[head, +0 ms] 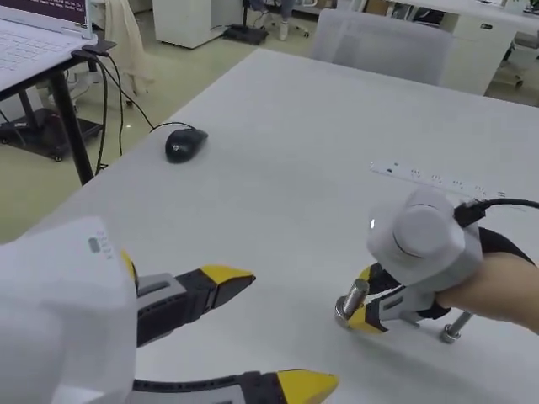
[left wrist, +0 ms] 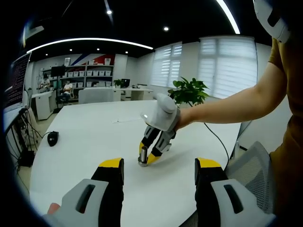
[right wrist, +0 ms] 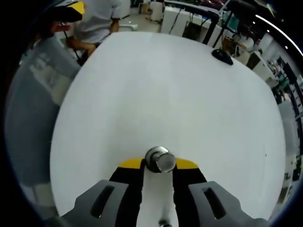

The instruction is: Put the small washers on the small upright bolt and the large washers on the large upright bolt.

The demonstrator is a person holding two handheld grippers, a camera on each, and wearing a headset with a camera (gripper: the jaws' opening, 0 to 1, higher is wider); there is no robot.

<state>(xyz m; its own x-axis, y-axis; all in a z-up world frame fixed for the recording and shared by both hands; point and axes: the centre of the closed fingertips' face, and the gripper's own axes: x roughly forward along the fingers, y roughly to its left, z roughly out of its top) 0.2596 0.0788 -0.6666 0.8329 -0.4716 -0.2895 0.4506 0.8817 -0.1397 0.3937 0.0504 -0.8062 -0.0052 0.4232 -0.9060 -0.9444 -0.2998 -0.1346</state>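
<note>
The large upright bolt (head: 353,300) stands on the white table (head: 278,168), near its front edge. My right gripper (head: 362,313) is down at it, yellow-tipped jaws closed against the bolt's sides. In the right gripper view the bolt's round top (right wrist: 160,159) sits between the two tips. The left gripper view shows the right gripper (left wrist: 148,156) and the large bolt (left wrist: 142,156) from across the table. A small bolt (head: 455,326) stands tilted just right of the large one. My left gripper (head: 269,330) hovers open at the lower left, nothing between its jaws. I see no washers.
A black mouse (head: 185,143) lies at the table's far left and a white power strip (head: 438,178) at the far right. A grey chair (head: 379,42) stands behind the table. A side desk with a laptop (head: 34,34) is at the left.
</note>
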